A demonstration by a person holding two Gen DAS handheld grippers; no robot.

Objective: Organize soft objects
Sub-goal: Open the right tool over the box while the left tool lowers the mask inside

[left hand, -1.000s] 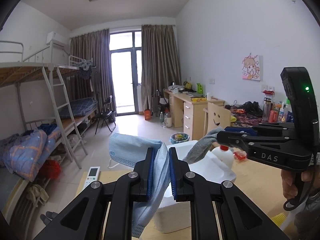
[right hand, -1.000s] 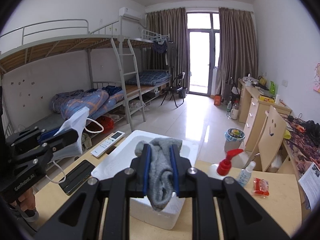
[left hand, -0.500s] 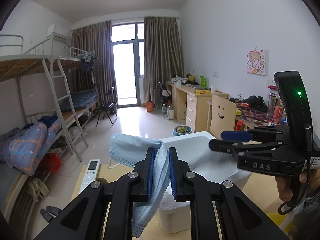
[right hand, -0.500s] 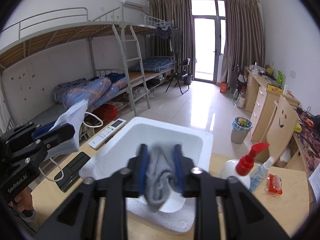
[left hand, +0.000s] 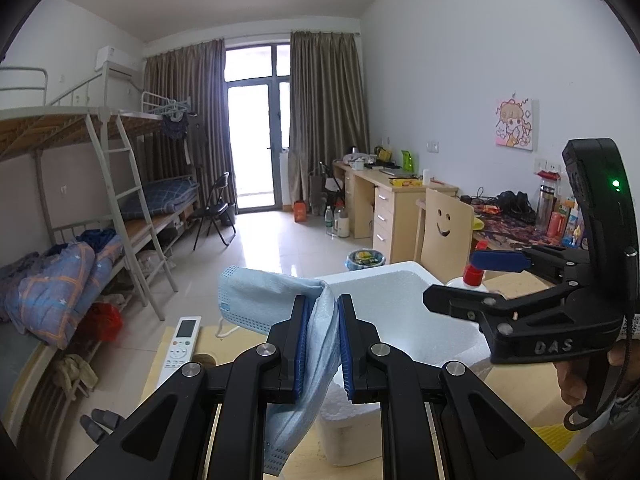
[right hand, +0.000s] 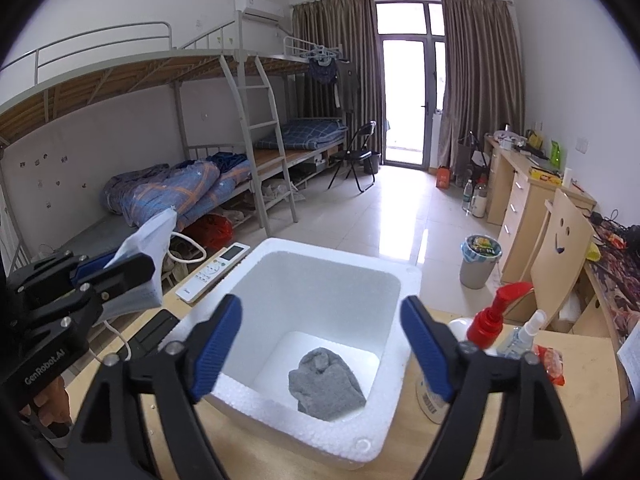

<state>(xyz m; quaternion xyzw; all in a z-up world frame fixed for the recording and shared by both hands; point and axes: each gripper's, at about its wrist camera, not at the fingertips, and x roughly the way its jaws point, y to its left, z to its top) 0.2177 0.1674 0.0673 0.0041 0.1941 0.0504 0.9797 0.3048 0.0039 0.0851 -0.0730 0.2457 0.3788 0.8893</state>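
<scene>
A white foam box [right hand: 384, 280] stands on the wooden table; a grey sock [right hand: 326, 384] lies on its bottom. My right gripper [right hand: 320, 344] is open and empty above the box's near side; it also shows in the left wrist view [left hand: 460, 280]. My left gripper [left hand: 322, 344] is shut on a light blue face mask [left hand: 264, 300], held above the table left of the box [left hand: 400, 312]. In the right wrist view the left gripper [right hand: 116, 268] holds the mask [right hand: 144, 256] at the left.
A white remote [right hand: 214, 272] and a black phone [right hand: 152, 332] lie on the table left of the box. A red-pump bottle [right hand: 486, 328], a small spray bottle [right hand: 520, 334] and a red packet [right hand: 550, 364] stand right of it. Bunk beds, desks and a chair are behind.
My right gripper has opened and let go of the grey sock, which dropped into the foam box. The left gripper still holds the mask.
</scene>
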